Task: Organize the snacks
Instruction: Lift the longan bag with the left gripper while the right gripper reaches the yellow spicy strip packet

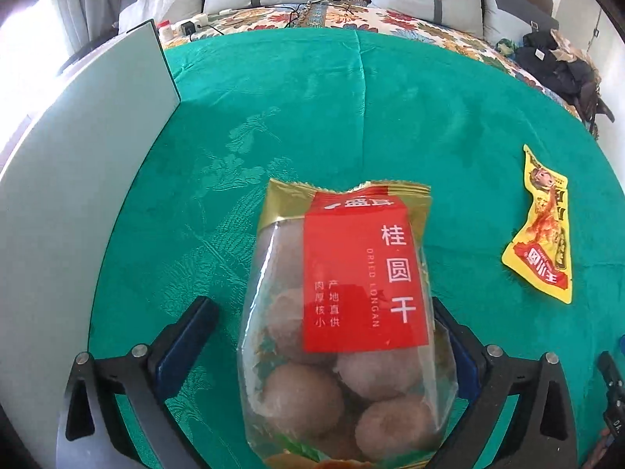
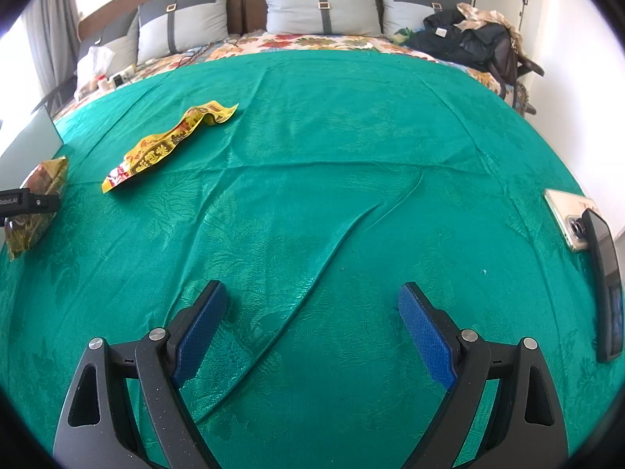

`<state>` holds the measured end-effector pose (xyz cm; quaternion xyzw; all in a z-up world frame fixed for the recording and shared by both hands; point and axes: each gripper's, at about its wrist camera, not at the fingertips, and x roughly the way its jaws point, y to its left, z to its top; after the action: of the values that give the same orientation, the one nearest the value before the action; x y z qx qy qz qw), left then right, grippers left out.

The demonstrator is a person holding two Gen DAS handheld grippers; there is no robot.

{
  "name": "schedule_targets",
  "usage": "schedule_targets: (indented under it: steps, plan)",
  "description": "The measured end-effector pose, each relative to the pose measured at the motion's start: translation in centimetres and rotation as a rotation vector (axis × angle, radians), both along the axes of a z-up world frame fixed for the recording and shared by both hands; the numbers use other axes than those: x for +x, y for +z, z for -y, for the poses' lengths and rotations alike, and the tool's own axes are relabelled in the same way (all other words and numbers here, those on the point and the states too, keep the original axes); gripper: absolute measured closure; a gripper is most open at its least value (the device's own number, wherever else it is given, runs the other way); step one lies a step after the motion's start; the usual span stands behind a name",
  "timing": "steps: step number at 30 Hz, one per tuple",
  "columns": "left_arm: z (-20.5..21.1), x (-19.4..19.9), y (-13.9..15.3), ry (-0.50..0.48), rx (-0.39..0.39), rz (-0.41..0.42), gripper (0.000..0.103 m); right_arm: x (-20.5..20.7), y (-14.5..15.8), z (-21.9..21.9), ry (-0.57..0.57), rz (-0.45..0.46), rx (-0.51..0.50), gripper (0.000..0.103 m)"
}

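Note:
A clear bag of dried longan with a red label and gold top lies on the green cloth, between the fingers of my left gripper. The jaws stand wide; the left pad is well clear of the bag, while the right pad sits at its edge. A yellow snack packet lies flat to the right. In the right wrist view the same longan bag is at the far left, and the yellow packet lies further back. My right gripper hangs open over bare cloth, holding nothing.
A pale grey board stands along the left edge. A phone and a dark flat device lie at the right edge. Pillows, small bottles and a pile of dark clothes sit at the head of the bed.

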<state>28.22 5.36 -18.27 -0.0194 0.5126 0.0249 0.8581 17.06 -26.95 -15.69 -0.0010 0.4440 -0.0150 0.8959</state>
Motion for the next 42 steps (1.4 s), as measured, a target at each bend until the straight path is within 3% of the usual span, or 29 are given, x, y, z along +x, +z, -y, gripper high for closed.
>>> schedule_targets:
  steps: [5,10,16,42]
  plan:
    - [-0.7,-1.0,-0.6,-0.010,0.004,0.112,0.000,0.0,0.1,0.0,0.000,0.000,0.000,0.011]
    - [-1.6,-0.9,-0.5,-0.006,0.003,0.097,0.000,0.0,0.1,0.0,0.001,-0.001,0.000,0.011]
    - [-2.4,-1.0,-0.2,0.080,0.007,0.111,0.000,0.0,0.1,0.0,0.001,-0.001,0.000,0.011]
    - [-2.4,-1.2,-0.5,0.088,0.011,0.132,0.000,0.1,0.2,0.0,0.004,-0.003,0.003,0.010]
